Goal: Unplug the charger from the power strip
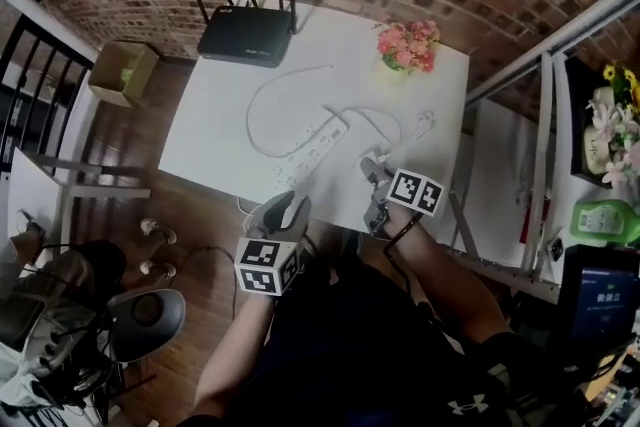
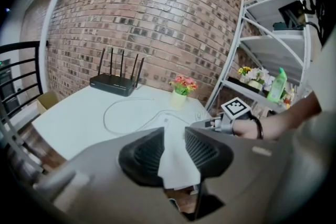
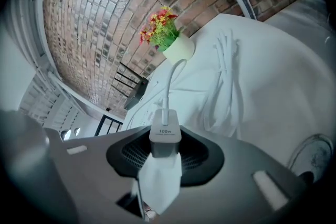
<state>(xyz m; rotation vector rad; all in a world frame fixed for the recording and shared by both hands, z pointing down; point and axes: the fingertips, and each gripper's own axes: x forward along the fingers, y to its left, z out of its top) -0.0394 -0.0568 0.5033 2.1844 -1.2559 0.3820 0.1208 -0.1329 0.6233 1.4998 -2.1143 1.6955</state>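
**Charger pinched in right jaws, looks clear of the strip**

Head view: the power strip [image 1: 312, 150] lies slantwise on the white tabletop [image 1: 230, 115], and its cord loops off toward the router [image 1: 245, 35]. The left gripper [image 1: 288, 207] hangs by the strip's near end at the tabletop's front edge. That is a likely spot for steadying the strip against a pull, though I cannot tell whether it touches. The right gripper [image 1: 372, 173] sits beside the strip, to its right and apart from it.

Left gripper view: the jaws are spread with nothing between them, and only white tabletop shows through the gap.

Right gripper view: the jaws pinch the charger [image 3: 165, 140] across its flat sides. Its cable [image 3: 170, 86] leaves the far end and runs toward the flower pot [image 3: 178, 49]. The grip is on the body, not the cable, which I judge keeps strain off the lead. No strip shows around the charger, so it reads as already out of its socket.
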